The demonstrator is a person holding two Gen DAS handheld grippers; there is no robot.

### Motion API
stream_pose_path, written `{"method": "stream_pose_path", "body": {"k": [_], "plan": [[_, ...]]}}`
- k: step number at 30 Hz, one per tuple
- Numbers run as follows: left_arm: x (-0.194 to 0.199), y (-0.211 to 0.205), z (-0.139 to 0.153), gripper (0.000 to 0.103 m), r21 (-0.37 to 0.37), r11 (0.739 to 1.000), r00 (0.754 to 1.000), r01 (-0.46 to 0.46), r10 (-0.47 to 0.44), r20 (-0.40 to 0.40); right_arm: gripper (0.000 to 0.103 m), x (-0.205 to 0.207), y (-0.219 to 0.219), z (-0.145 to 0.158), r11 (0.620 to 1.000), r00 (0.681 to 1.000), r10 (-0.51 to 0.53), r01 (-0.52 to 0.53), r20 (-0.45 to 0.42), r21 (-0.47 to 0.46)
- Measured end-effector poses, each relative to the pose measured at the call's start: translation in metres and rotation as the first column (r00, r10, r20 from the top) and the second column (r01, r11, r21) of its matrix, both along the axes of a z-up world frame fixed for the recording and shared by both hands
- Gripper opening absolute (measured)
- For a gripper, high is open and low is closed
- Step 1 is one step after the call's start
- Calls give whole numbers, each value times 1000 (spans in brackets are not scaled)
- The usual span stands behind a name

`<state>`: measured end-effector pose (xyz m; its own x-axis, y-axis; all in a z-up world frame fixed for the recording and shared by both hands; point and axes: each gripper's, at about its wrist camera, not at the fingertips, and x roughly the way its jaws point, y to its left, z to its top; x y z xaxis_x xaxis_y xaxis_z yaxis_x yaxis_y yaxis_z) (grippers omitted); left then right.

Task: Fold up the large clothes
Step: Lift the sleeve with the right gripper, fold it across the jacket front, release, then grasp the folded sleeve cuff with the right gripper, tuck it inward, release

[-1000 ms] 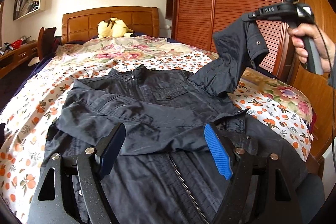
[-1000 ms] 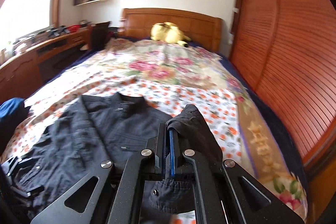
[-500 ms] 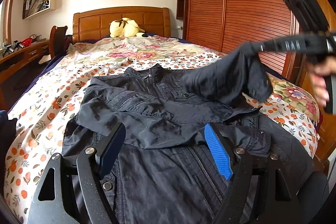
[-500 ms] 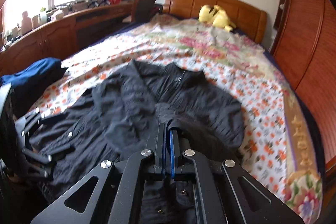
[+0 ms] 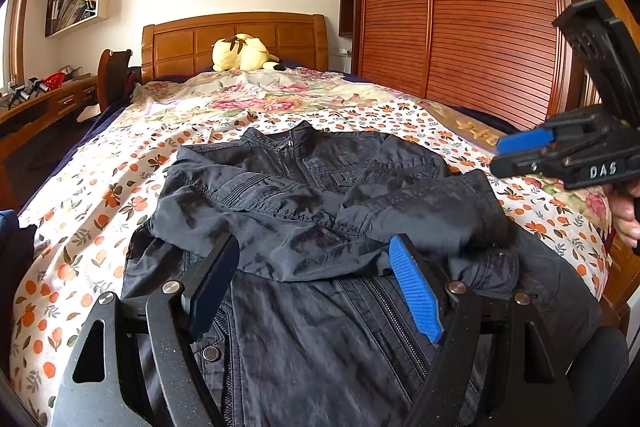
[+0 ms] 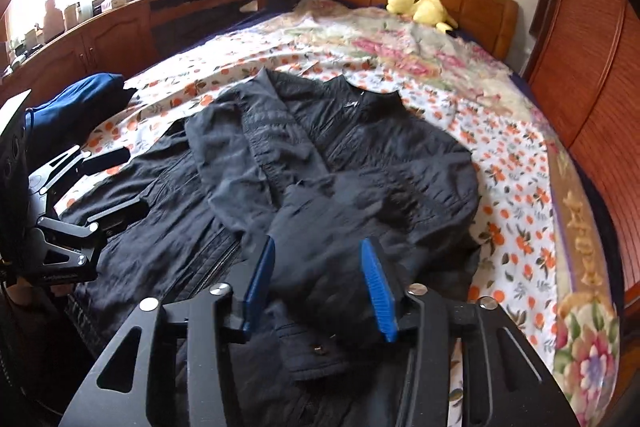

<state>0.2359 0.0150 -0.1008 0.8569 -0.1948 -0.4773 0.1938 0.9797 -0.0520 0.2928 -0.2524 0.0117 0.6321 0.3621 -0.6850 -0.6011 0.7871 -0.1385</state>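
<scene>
While the dark jacket (image 5: 304, 195) lies spread face up on the floral bedspread (image 5: 100, 195) with both sleeves folded across its chest, the right gripper (image 6: 320, 279) hovers just over the right sleeve (image 6: 340, 227) — its fingers have just been opening and now stand released, the cuff lying loose between the blue pads without being pressed. Near the hem, the left gripper (image 5: 316, 283) hangs with its fingers wide apart and grasping nothing. Around it: a yellow plush toy (image 5: 240, 53) at the far headboard (image 5: 236, 39), a blue bundle (image 6: 72, 103) at the bed's left edge, a wall shelf (image 5: 76, 3) holding books — and a slatted wardrobe (image 5: 472, 7) on the right.
</scene>
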Motion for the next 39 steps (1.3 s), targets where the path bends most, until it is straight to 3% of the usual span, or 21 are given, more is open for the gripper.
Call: {"method": "stream_pose_path", "body": {"k": [6, 14, 16, 21, 26, 27, 28, 30, 31, 34, 39], "plan": [[1, -1, 0, 78, 4, 1000, 1000, -3, 3, -3, 52, 2, -7, -22, 998, 998, -63, 62, -20, -26], [1, -1, -1, 78, 13, 1000, 1000, -1, 1, -2, 53, 32, -9, -63, 989, 981, -145, 142, -129, -33], [1, -1, -2, 78, 15, 1000, 1000, 0, 0, -5, 61, 39, -9, -75, 987, 973, -161, 159, -168, -25], [2, 2, -3, 78, 13, 1000, 1000, -3, 3, -7, 67, 53, -3, -97, 982, 952, -187, 183, -243, -40], [0, 4, -2, 78, 13, 1000, 1000, -6, 7, -5, 67, 61, 5, -106, 983, 953, -182, 181, -243, -28], [0, 5, -2, 78, 13, 1000, 1000, -8, 8, -5, 61, 61, 8, -107, 984, 955, -176, 176, -239, -24], [0, 5, -2, 78, 13, 1000, 1000, -9, 9, -5, 41, 63, 9, -107, 987, 958, -161, 163, -240, -11], [-1, 8, -1, 78, 12, 1000, 1000, -12, 12, -4, 13, 62, 12, -107, 995, 963, -95, 103, -254, 16], [-2, 10, -1, 78, 11, 1000, 1000, -14, 15, -3, 7, 59, 16, -106, 996, 969, -90, 92, -229, -3], [-6, 14, 0, 78, 11, 1000, 1000, -23, 23, 0, 6, 51, 26, -91, 998, 986, -68, 67, -151, -14], [-10, 26, 1, 78, 9, 999, 999, -42, 42, 5, 6, 32, 39, -42, 999, 999, -30, 29, 20, 32]]}}
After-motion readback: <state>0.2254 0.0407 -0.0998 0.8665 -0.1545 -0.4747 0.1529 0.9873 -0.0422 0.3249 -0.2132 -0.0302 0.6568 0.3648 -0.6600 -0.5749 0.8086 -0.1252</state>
